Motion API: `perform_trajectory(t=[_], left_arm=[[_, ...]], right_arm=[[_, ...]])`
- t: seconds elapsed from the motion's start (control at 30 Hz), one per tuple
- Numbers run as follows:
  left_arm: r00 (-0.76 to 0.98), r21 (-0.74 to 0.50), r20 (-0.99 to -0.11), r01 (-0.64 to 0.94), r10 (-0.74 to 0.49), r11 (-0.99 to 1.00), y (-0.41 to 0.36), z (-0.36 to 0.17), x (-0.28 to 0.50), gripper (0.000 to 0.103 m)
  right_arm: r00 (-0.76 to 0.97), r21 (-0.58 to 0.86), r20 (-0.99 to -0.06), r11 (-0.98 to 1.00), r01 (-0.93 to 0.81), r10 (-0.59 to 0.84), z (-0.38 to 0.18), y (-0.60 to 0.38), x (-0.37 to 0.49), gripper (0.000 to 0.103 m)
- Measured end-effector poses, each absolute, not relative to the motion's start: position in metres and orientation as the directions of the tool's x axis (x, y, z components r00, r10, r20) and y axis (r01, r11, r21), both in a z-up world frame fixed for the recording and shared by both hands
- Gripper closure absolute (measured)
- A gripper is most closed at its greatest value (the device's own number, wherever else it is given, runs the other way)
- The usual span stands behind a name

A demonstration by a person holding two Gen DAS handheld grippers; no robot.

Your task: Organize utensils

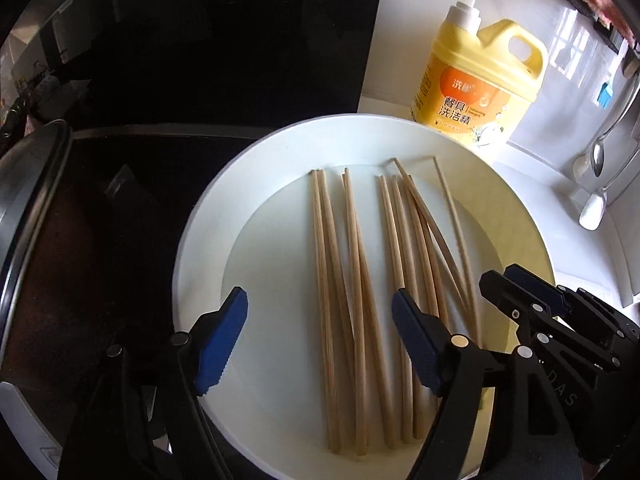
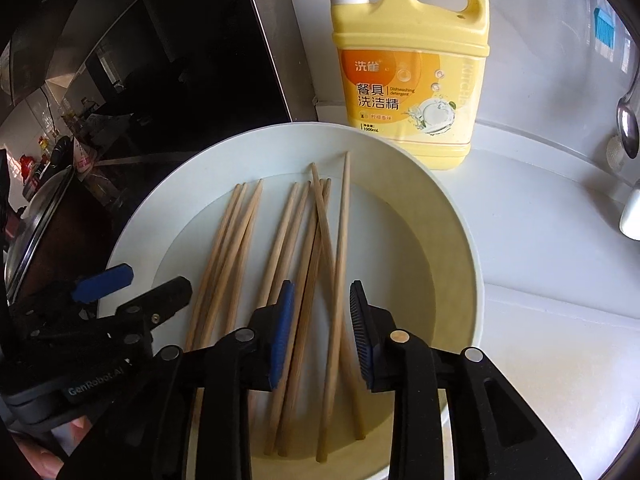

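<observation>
Left gripper: I have it spread wide above the near half of the plate, pinching nothing.
Right gripper: partly spread, straddling the rightmost stick; whether the pads touch it I cannot tell.
Chopsticks: loose and crossing on the plate, just ahead of and beneath both sets of fingers.
Risk: closing here could catch a crossed neighbour and flick others over the rim.
Crowding: my grippers sit near each other.
Edges: detergent bottle beyond the plate; pot lid left.
Room: bare counter to the right.
</observation>
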State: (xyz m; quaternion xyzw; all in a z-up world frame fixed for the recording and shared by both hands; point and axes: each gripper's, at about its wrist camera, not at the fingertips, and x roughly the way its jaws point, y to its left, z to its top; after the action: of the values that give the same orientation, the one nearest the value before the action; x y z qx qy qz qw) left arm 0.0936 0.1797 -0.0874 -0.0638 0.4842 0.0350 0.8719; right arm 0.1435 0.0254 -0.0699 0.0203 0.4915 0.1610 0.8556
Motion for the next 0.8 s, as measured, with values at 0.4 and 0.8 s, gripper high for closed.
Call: perform_trajectory(t=[0.4, 0.8], left_arm=[[0.508, -0.075, -0.861, -0.185, 0.030, 0.980, 0.184, -0.066, 0.068, 0.007], [0.515, -0.066, -0.856, -0.202, 0.049, 0.977, 0.175, -0.049, 0.046, 0.007]], right_arm=[[0.475, 0.199, -0.828, 0.948, -0.248, 0.298, -0.042, 0.001, 0.115, 0.047], [0.479, 0.195, -0.828, 0.951, -0.242, 0.291, -0.024, -0.005, 0.092, 0.041]])
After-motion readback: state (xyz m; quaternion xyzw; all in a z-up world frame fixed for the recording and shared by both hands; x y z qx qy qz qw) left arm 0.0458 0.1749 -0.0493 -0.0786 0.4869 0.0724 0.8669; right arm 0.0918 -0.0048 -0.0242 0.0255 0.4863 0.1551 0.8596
